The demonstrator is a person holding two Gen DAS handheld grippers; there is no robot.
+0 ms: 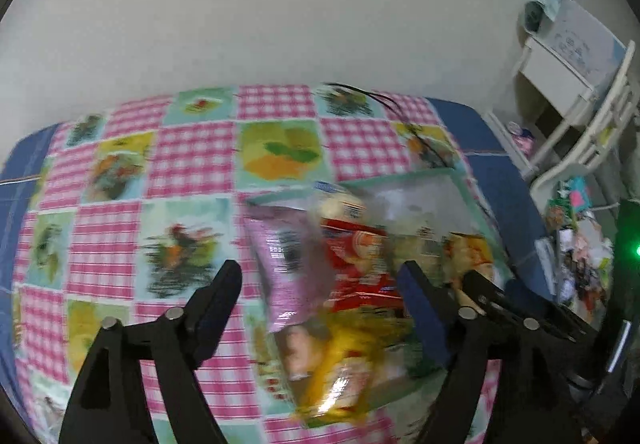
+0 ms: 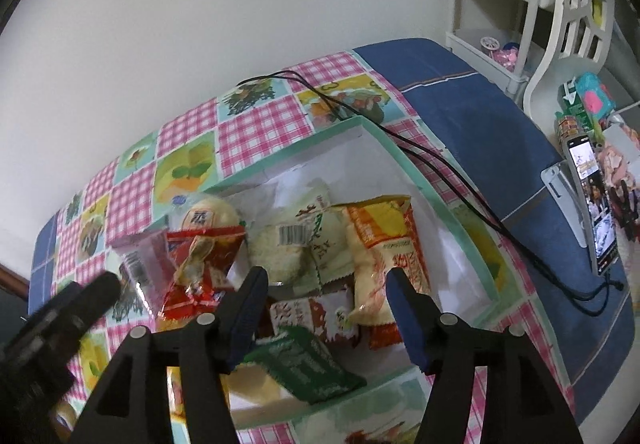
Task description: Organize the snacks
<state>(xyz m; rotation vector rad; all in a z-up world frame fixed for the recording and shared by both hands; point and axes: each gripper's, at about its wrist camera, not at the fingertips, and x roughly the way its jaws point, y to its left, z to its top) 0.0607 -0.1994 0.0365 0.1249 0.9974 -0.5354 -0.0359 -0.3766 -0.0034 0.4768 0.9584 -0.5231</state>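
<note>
Snack packets crowd the near half of the shallow mint-rimmed white box [image 2: 404, 160], leaving its far corner bare. Two black cables [image 2: 440, 172] trail past its right rim. Left of the box, the pink-checked fruit-print cloth [image 1: 120, 236] lies open.
</note>
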